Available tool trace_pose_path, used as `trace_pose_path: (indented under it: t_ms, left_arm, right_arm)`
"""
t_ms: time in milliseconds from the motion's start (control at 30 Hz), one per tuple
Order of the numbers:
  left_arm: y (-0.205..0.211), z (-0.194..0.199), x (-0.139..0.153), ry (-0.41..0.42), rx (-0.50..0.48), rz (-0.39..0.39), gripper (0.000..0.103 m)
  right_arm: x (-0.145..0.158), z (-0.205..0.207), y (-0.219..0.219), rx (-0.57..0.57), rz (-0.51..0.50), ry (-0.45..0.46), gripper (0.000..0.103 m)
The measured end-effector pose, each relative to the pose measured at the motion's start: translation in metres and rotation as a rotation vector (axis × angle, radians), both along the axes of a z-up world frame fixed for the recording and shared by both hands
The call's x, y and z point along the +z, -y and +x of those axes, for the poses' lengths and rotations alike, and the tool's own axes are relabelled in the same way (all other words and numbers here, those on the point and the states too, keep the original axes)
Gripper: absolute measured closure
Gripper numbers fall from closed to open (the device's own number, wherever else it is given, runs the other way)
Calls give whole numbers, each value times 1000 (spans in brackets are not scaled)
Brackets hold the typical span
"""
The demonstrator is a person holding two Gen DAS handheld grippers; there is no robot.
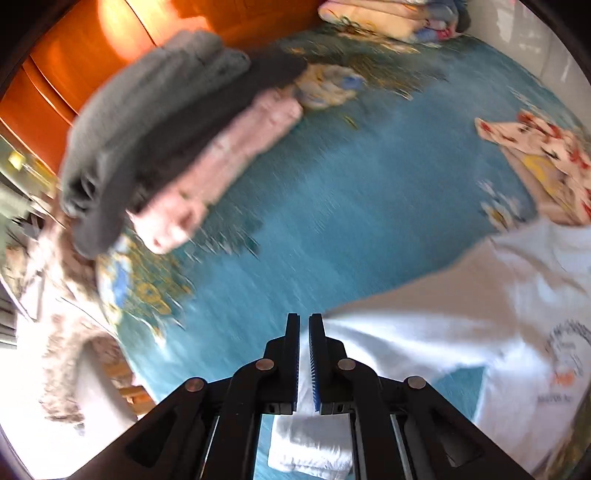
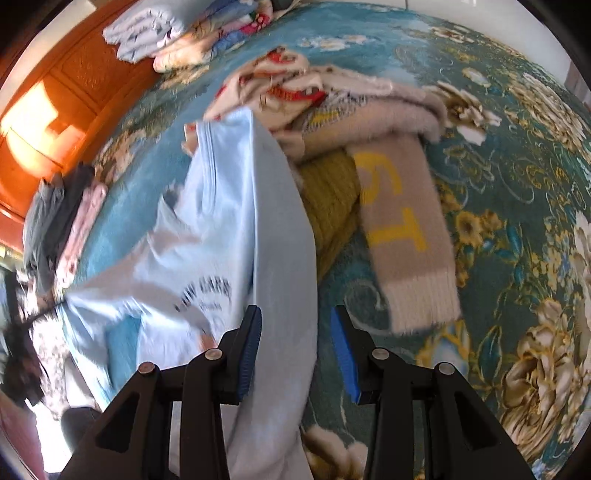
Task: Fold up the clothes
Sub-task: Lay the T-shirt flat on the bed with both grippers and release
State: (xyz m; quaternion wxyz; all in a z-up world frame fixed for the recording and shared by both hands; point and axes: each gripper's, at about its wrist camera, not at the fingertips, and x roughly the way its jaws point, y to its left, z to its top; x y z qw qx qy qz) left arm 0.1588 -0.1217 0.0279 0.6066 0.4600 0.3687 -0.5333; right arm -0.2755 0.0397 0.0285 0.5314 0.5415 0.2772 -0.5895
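A white T-shirt (image 1: 461,314) with a printed logo lies on the teal floral bedspread (image 1: 332,192). My left gripper (image 1: 303,321) is shut on the T-shirt's edge, which runs between the blue pads and hangs below them. In the right wrist view the same T-shirt (image 2: 229,221) looks pale blue and is lifted. A fold of it passes between the fingers of my right gripper (image 2: 295,317), whose jaws stand apart and open around it.
A folded stack of grey, dark and pink clothes (image 1: 166,140) sits at the far left. A loose pile with a floral garment (image 2: 280,81), a mustard knit (image 2: 328,199) and a beige scarf (image 2: 402,229) lies right. Folded bedding (image 2: 177,33) is by the orange headboard (image 1: 74,66).
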Motion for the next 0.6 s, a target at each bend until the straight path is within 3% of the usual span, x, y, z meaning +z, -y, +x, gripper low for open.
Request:
trace_pose_path:
  t_ms: [33, 133, 200, 333, 433, 600]
  left_arm:
    - [3, 2, -1, -8, 6, 2, 92]
    - [-5, 5, -1, -61, 30, 2, 65]
    - [-20, -1, 6, -80, 38, -50, 61]
    - [-54, -7, 19, -299, 87, -159, 43]
    - [-75, -19, 15, -442, 106, -185, 43]
    - [-99, -34, -8, -488, 94, -160, 43]
  right_arm:
    - [-3, 3, -4, 13, 14, 1, 63]
    - [-15, 16, -18, 64, 62, 6, 63]
    - [-24, 29, -26, 112, 94, 10, 63]
    - [-44, 63, -39, 232, 160, 23, 50]
    - [-55, 83, -45, 287, 205, 15, 50]
    - [-66, 109, -54, 351, 268, -13, 50]
